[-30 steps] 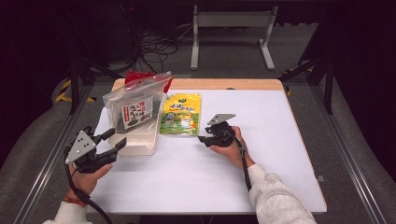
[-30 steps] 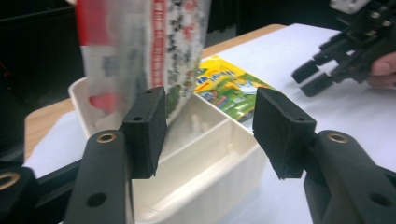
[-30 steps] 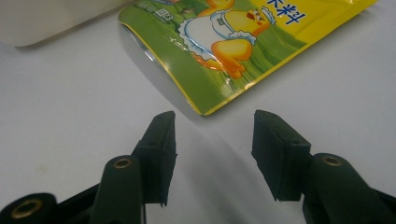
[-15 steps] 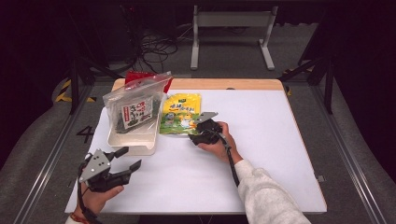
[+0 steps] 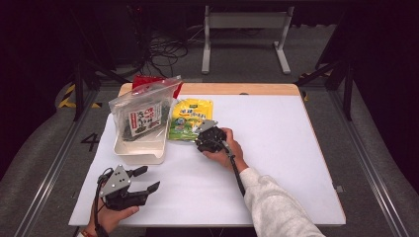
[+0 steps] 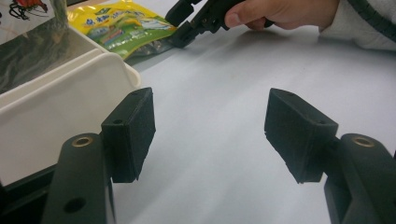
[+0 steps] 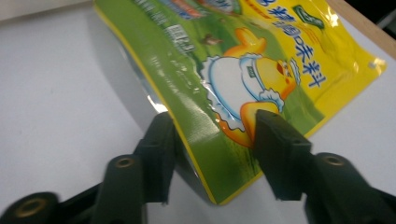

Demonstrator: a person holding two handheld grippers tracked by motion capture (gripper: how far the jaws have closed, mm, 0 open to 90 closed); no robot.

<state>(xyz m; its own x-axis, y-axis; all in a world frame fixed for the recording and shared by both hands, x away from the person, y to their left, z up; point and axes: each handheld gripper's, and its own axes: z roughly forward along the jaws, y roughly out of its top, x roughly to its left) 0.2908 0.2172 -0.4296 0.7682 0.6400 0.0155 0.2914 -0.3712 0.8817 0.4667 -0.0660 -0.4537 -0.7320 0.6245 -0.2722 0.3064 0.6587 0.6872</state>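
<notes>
We see a white table (image 5: 276,163) with a wooden strip along its far edge, standing on a dark floor.

Largest on it is a white tray (image 5: 141,145) near the left edge, toward the far left corner. A clear zip bag (image 5: 141,111) with a dark seaweed pack inside stands upright in the tray and leans on its far wall. A red packet (image 5: 143,80) peeks out behind the bag at the table's far edge.

Just right of the tray lies a yellow and green pouch (image 5: 187,116), flat on the table apart from its near edge, with a cartoon duck printed on it.

The right gripper (image 5: 203,136) reaches the pouch's near edge. In the right gripper view, that edge of the pouch (image 7: 233,70) is raised off the table and sits between the two black jaws, one below and one on the printed face. The jaws have just been closing around it, but we cannot tell whether the pads already press on it.

The left gripper (image 5: 146,178) hovers near the table's near left corner, just in front of the tray. Its jaws stand wide apart with nothing between them.

We judge the work to be early: the zip bag is already in the tray, and the pouch is only being grasped. Lifting it and placing it, probably in the tray, remain.
</notes>
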